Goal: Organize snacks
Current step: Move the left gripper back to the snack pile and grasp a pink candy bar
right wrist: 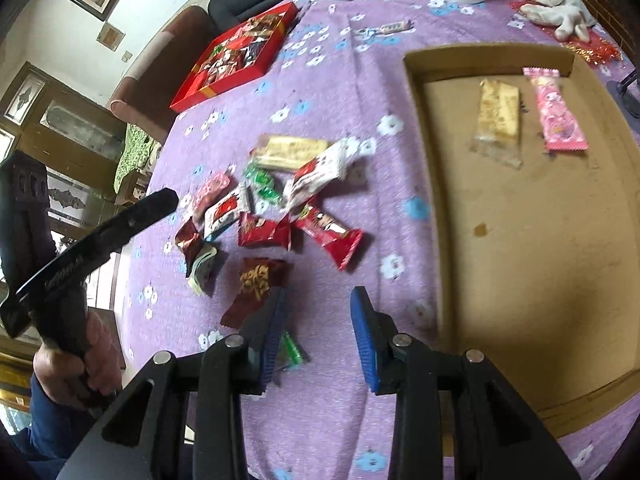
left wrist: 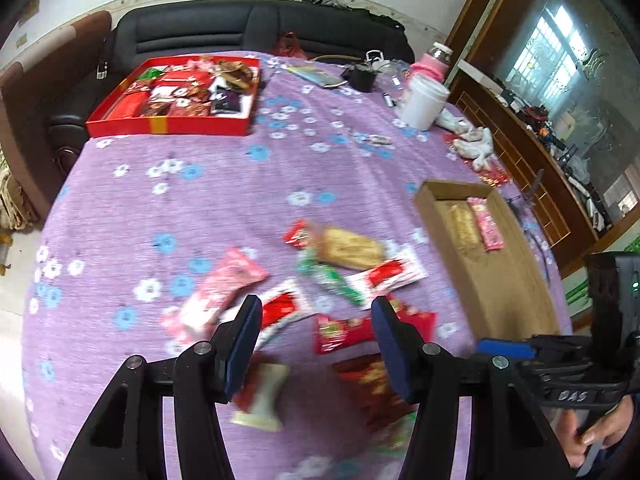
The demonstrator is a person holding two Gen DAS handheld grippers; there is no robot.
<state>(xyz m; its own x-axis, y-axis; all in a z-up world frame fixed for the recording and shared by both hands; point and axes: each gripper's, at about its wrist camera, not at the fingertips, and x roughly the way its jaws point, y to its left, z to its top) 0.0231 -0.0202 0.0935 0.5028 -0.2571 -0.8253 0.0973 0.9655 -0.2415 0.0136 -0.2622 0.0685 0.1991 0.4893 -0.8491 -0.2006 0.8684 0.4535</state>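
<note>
A pile of wrapped snacks (left wrist: 340, 272) lies on the purple flowered tablecloth: red, green, pink and tan packets. My left gripper (left wrist: 316, 308) hovers over the near side of the pile, open, with nothing between its pads. In the right wrist view the same pile (right wrist: 272, 208) is ahead and to the left. My right gripper (right wrist: 319, 296) is open and empty above the cloth, beside a dark red packet (right wrist: 256, 288). A flat cardboard tray (right wrist: 520, 240) to its right holds a tan bar (right wrist: 498, 120) and a pink packet (right wrist: 558, 112).
A red gift box (left wrist: 168, 126) full of snacks sits at the far left of the table. A white cup (left wrist: 424, 104), white gloves (left wrist: 476, 144) and small clutter stand at the far right. A black sofa (left wrist: 240, 28) is behind the table and a wooden cabinet (left wrist: 520, 152) to its right.
</note>
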